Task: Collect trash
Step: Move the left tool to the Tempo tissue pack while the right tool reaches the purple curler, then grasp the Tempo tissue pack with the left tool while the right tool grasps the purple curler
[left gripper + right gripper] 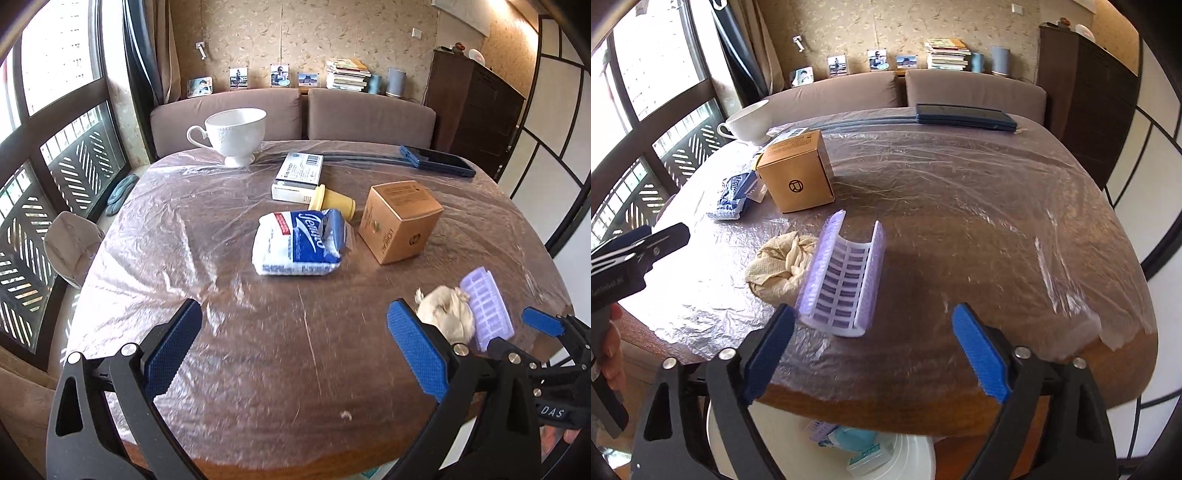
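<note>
A crumpled beige paper towel (448,312) (779,264) lies near the table's front edge, touching a curved lilac plastic tray (487,308) (844,278). My left gripper (295,347) is open and empty; its right finger is just in front of the paper towel. My right gripper (873,350) is open and empty, with the lilac tray just ahead of its left finger. It also shows in the left wrist view (543,321). A blue-white tissue pack (301,242), a brown carton (400,221), a yellow cup (332,203) on its side and a white flat box (297,177) lie mid-table.
A white teacup (234,133) and a dark blue case (436,160) stand at the table's (258,369) far side. A white bin (916,458) holding packaging sits below the front edge. A sofa, a window at left and a dark cabinet at right surround the table.
</note>
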